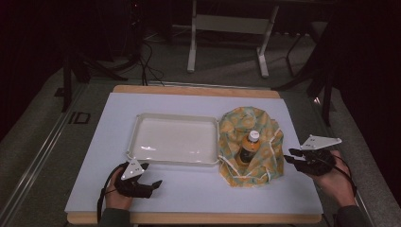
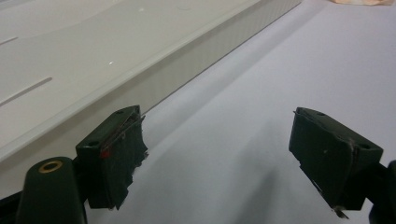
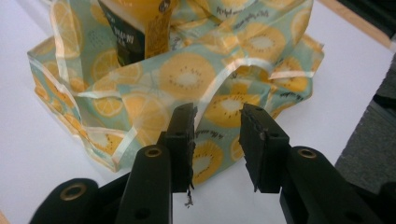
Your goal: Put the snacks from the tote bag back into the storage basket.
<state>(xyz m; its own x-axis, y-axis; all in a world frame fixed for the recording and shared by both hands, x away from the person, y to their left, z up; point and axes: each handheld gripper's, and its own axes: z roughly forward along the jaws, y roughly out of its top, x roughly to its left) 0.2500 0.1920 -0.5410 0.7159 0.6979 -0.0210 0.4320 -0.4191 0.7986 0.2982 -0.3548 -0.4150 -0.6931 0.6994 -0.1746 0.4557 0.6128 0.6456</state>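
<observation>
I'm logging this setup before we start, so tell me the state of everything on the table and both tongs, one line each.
White tray: empty, flat on the table.
Fruit-print bag: open, slumped around the bottle.
Bottle: upright inside the bag, cap on.
Left tongs: open, holding nothing, beside the tray's near wall.
Right tongs: open, narrower gap, holding nothing, pointed at the bag.

Left gripper (image 1: 146, 176) near left, jaws wide apart, nothing held. Right gripper (image 1: 292, 156) at right, jaws partly apart, nothing held.
</observation>
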